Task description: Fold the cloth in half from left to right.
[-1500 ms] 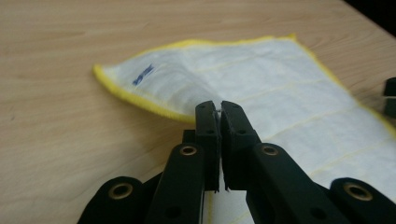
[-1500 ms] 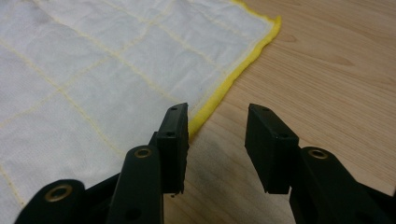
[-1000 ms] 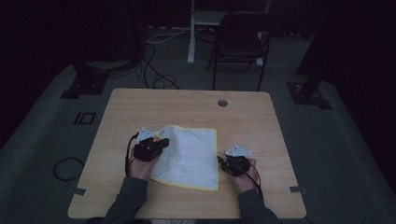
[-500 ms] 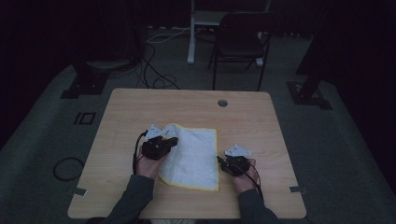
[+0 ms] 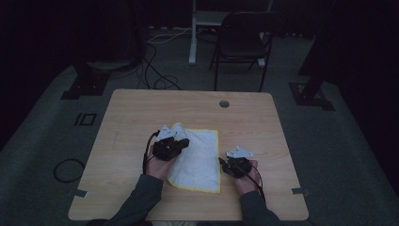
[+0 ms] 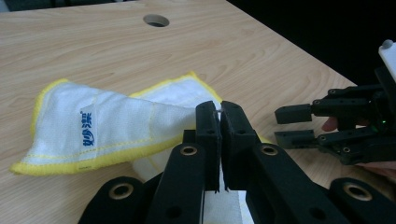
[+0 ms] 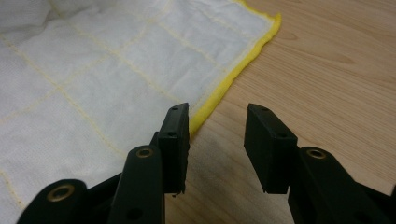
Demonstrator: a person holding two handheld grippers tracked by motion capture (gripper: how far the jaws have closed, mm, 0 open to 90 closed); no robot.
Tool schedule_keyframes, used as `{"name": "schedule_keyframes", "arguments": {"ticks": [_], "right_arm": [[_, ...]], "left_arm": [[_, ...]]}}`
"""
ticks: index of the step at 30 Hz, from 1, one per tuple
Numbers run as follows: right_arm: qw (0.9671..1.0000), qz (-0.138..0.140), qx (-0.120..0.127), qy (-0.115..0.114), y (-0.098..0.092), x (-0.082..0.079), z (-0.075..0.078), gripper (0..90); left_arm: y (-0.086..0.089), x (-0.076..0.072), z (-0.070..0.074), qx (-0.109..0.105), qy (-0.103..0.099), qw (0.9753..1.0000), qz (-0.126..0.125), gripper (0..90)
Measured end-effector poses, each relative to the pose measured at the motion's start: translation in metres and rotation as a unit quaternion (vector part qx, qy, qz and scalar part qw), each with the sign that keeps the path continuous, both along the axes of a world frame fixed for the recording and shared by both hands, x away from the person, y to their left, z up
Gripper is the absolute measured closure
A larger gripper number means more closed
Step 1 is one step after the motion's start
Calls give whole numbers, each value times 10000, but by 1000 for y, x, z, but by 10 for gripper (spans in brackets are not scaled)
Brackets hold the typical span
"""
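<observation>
Cloth (image 5: 200, 157) corner further folded, underside hidden

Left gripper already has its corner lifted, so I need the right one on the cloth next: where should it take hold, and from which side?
Take the yellow hem of the cloth just ahead of the right gripper, coming in low from the bare table. That edge lies flat and free, the jaws are open, and the left gripper holds another corner.

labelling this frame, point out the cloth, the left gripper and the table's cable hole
cloth (image 5: 200, 155), high view, on its flat white middle
left gripper (image 6: 220, 122), left gripper view, between its shut jaw tips
cable hole (image 5: 224, 103), high view, on its centre
</observation>
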State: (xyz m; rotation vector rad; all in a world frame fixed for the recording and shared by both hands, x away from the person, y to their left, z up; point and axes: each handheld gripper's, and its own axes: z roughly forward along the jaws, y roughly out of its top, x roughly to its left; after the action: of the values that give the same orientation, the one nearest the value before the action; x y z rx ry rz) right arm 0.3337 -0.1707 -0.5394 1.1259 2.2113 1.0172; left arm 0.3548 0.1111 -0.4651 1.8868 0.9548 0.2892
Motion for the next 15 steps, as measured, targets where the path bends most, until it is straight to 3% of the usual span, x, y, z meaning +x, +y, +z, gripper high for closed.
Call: {"name": "schedule_keyframes", "arguments": {"ticks": [15], "right_arm": [[10000, -29, 52, 22, -3, 1, 0, 603]], "left_arm": [[-22, 5, -2, 37, 23, 9997, -231, 875]]}}
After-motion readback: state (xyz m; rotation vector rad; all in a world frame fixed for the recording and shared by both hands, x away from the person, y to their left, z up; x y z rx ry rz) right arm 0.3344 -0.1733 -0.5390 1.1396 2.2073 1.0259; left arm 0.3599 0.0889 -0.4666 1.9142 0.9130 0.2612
